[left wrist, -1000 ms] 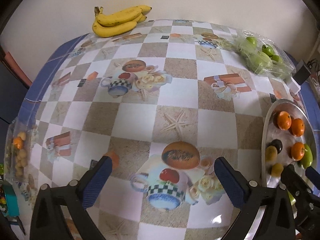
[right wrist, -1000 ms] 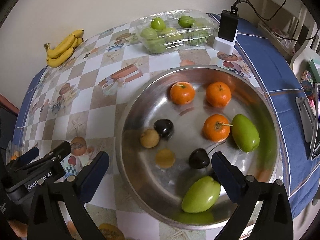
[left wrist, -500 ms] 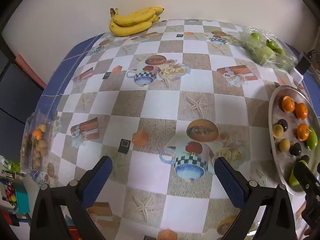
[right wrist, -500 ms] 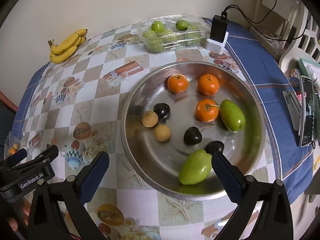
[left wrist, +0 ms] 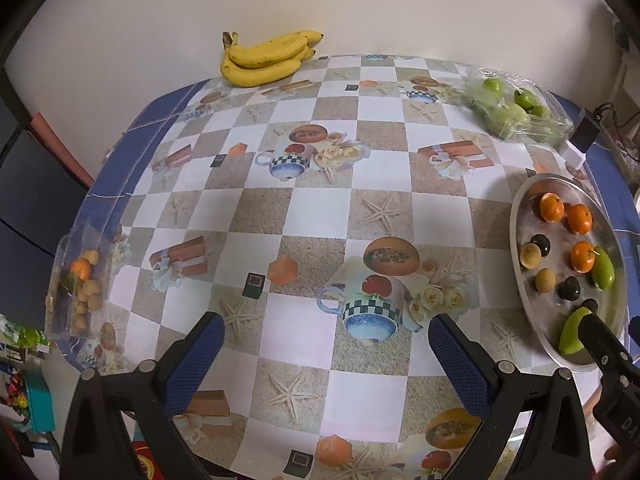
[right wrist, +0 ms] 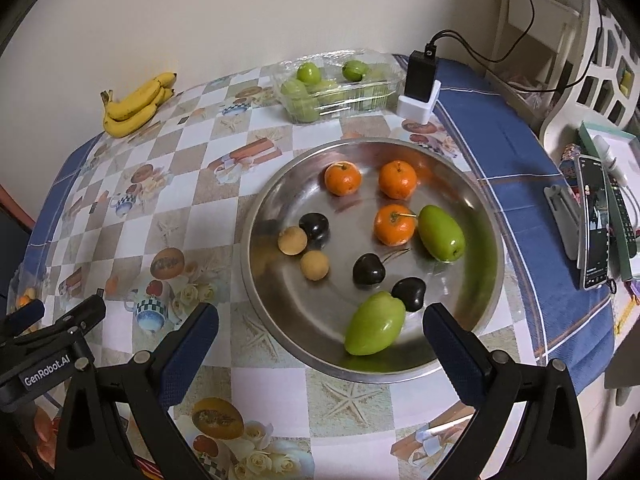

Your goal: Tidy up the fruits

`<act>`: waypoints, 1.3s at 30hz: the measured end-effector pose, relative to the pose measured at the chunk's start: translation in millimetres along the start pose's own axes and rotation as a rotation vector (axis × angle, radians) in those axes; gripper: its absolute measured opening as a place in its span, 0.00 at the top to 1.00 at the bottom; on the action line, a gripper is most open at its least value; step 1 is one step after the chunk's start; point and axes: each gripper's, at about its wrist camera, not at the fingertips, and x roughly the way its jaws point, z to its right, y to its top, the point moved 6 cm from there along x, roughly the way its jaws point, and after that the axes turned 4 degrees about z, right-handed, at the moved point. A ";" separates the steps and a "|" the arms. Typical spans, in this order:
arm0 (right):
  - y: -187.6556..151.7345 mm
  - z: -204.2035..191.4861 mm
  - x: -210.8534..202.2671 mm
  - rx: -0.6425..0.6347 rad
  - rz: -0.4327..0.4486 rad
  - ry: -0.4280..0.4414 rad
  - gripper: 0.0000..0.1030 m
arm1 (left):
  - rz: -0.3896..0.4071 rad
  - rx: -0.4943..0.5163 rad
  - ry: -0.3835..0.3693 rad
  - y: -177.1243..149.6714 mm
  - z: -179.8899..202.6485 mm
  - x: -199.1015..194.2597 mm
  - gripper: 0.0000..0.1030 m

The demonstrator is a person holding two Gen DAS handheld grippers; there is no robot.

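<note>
Steel, wide and shallow, the bowl [right wrist: 472,208] sits toward the right side of the table [left wrist: 312,216] and holds most of the loose fruit: three oranges [right wrist: 394,225], three dark cherries [right wrist: 368,269], two tan longans [right wrist: 315,265] and two green mangoes [right wrist: 375,329] (one of them lying right at the near rim). The right gripper [right wrist: 318,340] hovers over the near edge of that bowl with its blue-padded fingers [right wrist: 452,346] spread wide and nothing between them. The left gripper [left wrist: 326,354] hangs above the checked tablecloth [left wrist: 256,280], over a printed teapot, its jaws just as wide apart and empty.

At the far edge against the wall lies a bunch of bananas [left wrist: 266,58]. A clear plastic box of green fruit [right wrist: 334,86] stands at the far right corner, just beside a black charger in a white stand [right wrist: 419,88]. On the left edge of the table rests a clear bag [left wrist: 82,284] with small tan fruit and one orange inside. A phone [right wrist: 594,222] lies on a stand off the table's right side.
</note>
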 end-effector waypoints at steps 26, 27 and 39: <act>-1.0 -3.8 5.5 -0.043 0.001 -0.045 0.01 | 0.016 -0.013 -0.013 0.9 -3.7 -0.5 0.00; -1.0 -3.9 5.5 -0.044 0.002 -0.046 0.01 | 0.018 -0.011 -0.011 1.0 -3.4 -0.9 0.00; -0.7 -0.8 4.9 -0.023 0.003 -0.043 0.01 | 0.015 -0.010 -0.001 0.4 -1.0 -1.1 0.00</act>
